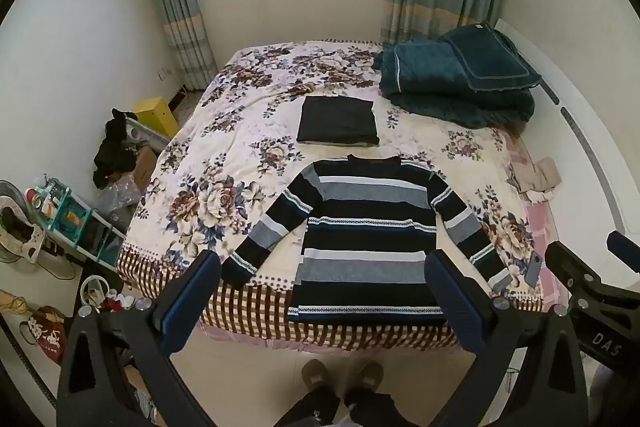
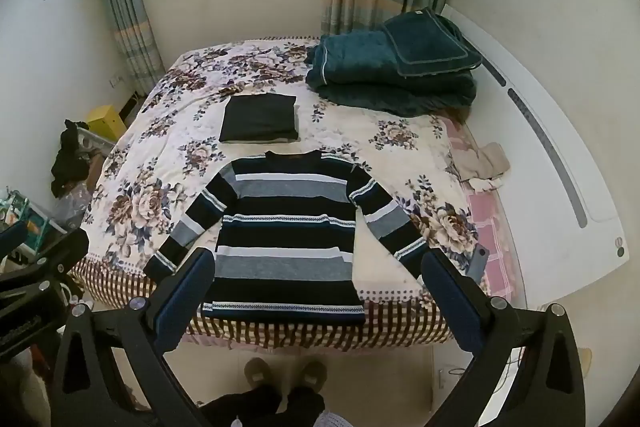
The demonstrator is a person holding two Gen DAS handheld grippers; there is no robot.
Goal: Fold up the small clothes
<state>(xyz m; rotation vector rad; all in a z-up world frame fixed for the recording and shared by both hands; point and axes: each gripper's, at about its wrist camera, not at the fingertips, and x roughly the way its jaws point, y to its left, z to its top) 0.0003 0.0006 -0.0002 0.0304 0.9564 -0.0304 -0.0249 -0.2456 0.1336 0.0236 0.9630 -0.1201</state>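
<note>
Left wrist view: navy-grey-white striped knit sweater (image 1: 366,231) lies flat at 6 o'clock on floral bedspread (image 1: 224,131), sleeves spread. Folded black garment (image 1: 338,121) sits at 12. Left gripper (image 1: 320,301) and right gripper (image 2: 316,293) both gape, empty, hovering. Fold seemingly unstarted; next probably pinch a sleeve inward.

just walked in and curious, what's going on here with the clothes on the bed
A person stands at the foot of the bed with a hand-held gripper in each hand, folding clothes. The left hand-held gripper and right hand-held gripper are both open and hold nothing. A striped sweater lies spread flat with sleeves out, not yet folded. Beyond it sits an already folded dark garment.
</note>
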